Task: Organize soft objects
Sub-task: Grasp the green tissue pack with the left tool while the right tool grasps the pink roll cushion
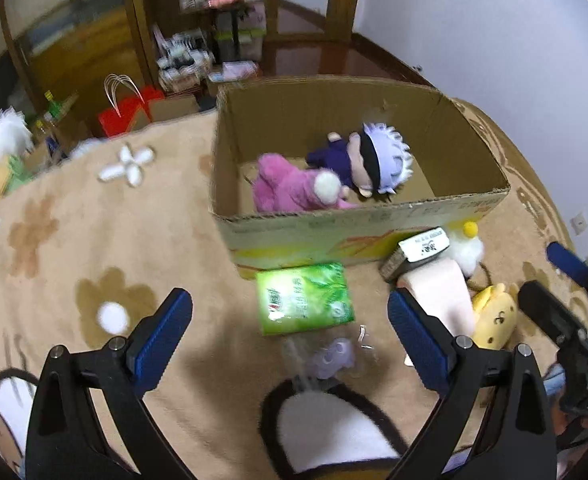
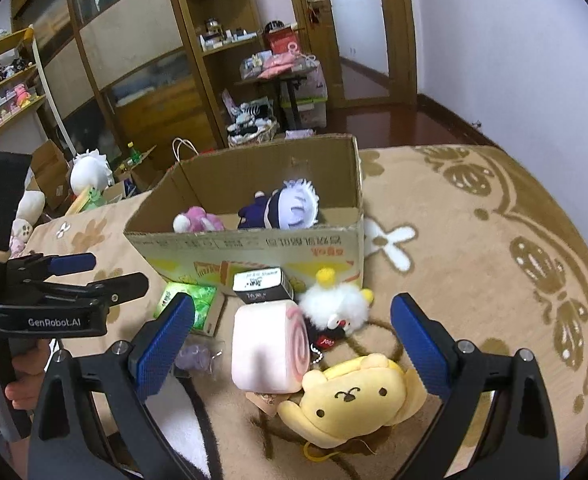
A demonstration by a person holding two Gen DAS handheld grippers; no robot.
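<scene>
Both sets of jaws wide apart, nothing held. Right gripper (image 2: 294,336) hangs over the pink roll (image 2: 267,346) & yellow plush (image 2: 354,398), near side of the box (image 2: 253,248); left gripper (image 1: 289,328) over the green pack (image 1: 304,298). Two dolls already in the box. Next, prob: drop, close on the roll. Tan flowered rug (image 2: 474,280), cluttered shelves far back.

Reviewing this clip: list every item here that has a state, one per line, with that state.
Cardboard box: open-topped, two plush toys inside.
Pink plush: in box, lying down.
Purple doll: in box, on its side.
Pink roll plush: outside, on rug.
Yellow dog plush: outside, on rug.
Left gripper: open, empty.
Right gripper: open, empty.
</scene>
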